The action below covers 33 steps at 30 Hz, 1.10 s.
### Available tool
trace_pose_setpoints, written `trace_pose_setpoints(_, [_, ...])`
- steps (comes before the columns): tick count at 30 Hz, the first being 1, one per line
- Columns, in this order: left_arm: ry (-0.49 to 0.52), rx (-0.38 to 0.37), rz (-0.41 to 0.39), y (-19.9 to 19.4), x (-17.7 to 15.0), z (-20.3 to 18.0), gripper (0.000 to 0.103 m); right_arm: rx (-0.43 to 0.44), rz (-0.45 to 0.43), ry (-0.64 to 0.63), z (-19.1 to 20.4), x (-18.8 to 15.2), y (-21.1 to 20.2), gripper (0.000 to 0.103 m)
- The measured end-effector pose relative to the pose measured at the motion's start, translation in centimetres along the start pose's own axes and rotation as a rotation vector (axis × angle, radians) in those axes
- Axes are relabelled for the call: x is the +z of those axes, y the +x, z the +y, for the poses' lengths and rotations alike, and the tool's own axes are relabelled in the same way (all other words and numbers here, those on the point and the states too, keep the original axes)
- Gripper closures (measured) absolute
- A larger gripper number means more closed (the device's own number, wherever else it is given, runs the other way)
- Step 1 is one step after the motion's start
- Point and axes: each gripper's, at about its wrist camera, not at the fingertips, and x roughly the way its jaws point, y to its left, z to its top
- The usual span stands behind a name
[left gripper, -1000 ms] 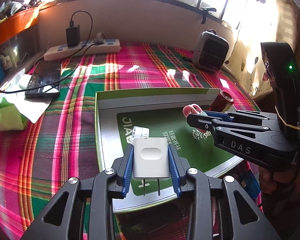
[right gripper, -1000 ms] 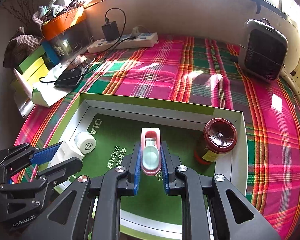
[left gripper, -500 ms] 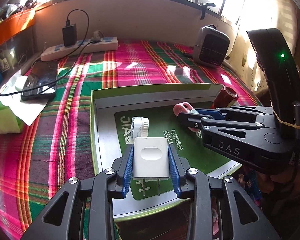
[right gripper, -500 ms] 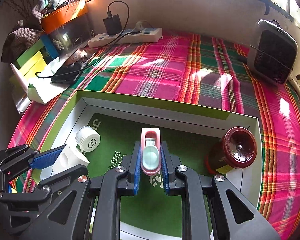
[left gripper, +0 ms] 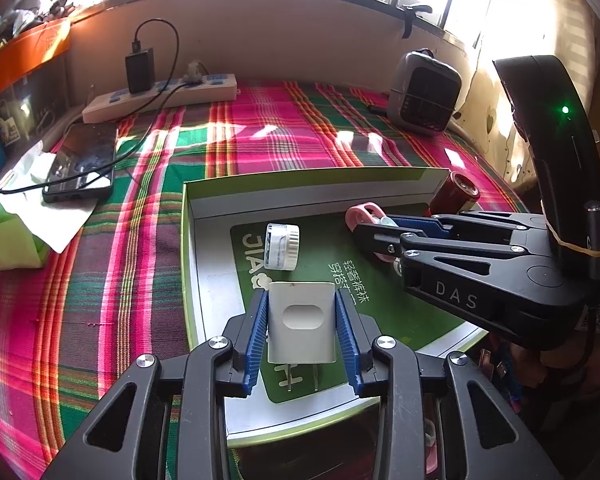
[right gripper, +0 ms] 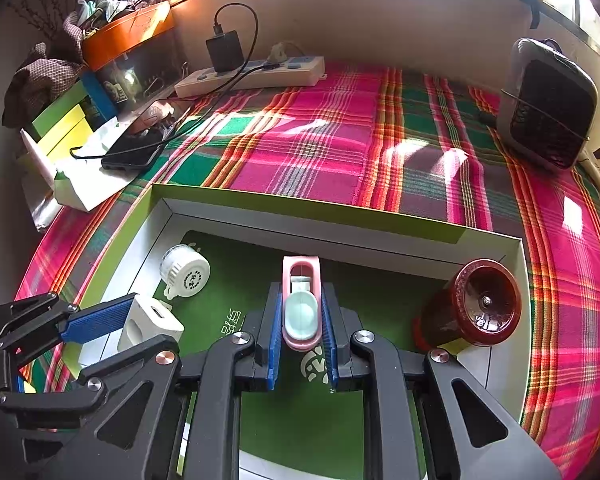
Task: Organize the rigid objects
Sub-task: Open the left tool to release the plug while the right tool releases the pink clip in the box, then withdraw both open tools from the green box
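So far the small white jar (left gripper: 281, 247) and the red jar (right gripper: 470, 312) lie in the green box (right gripper: 308, 210). Above it, the left gripper (left gripper: 302, 330) is clamped on the white plug (left gripper: 301, 322), and the right gripper (right gripper: 301, 336) squeezes the pink clip (right gripper: 301, 304); both must go in.

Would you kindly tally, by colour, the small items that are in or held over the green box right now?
White: 2, the wall charger in the left gripper and the small jar lying in the green box
Pink: 1, the clip in the right gripper
Dark red: 1, the bottle
Total: 4
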Motion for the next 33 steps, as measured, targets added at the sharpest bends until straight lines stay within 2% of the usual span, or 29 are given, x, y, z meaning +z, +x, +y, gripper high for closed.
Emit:
trace_pose_setpoints(16, [0.001, 0.002, 0.0, 0.1, -0.1, -0.1, 0.07, 0.015, -0.009, 0.025, -0.3, 0.0, -0.1, 0.082])
trace_pose_setpoints(19, [0.0, 0.001, 0.001, 0.1, -0.1, 0.0, 0.07, 0.02, -0.009, 0.026, -0.2, 0.0, -0.2, 0.078])
trace_pose_setpoints(22, [-0.002, 0.0, 0.001, 0.1, -0.1, 0.0, 0.07, 0.022, -0.013, 0.028, -0.2, 0.0, -0.3, 0.068])
trace_pose_setpoints(33, [-0.005, 0.022, -0.009, -0.9, -0.4, 0.2, 0.063, 0.016, -0.038, 0.035, 0.0, -0.4, -1.6, 0.066])
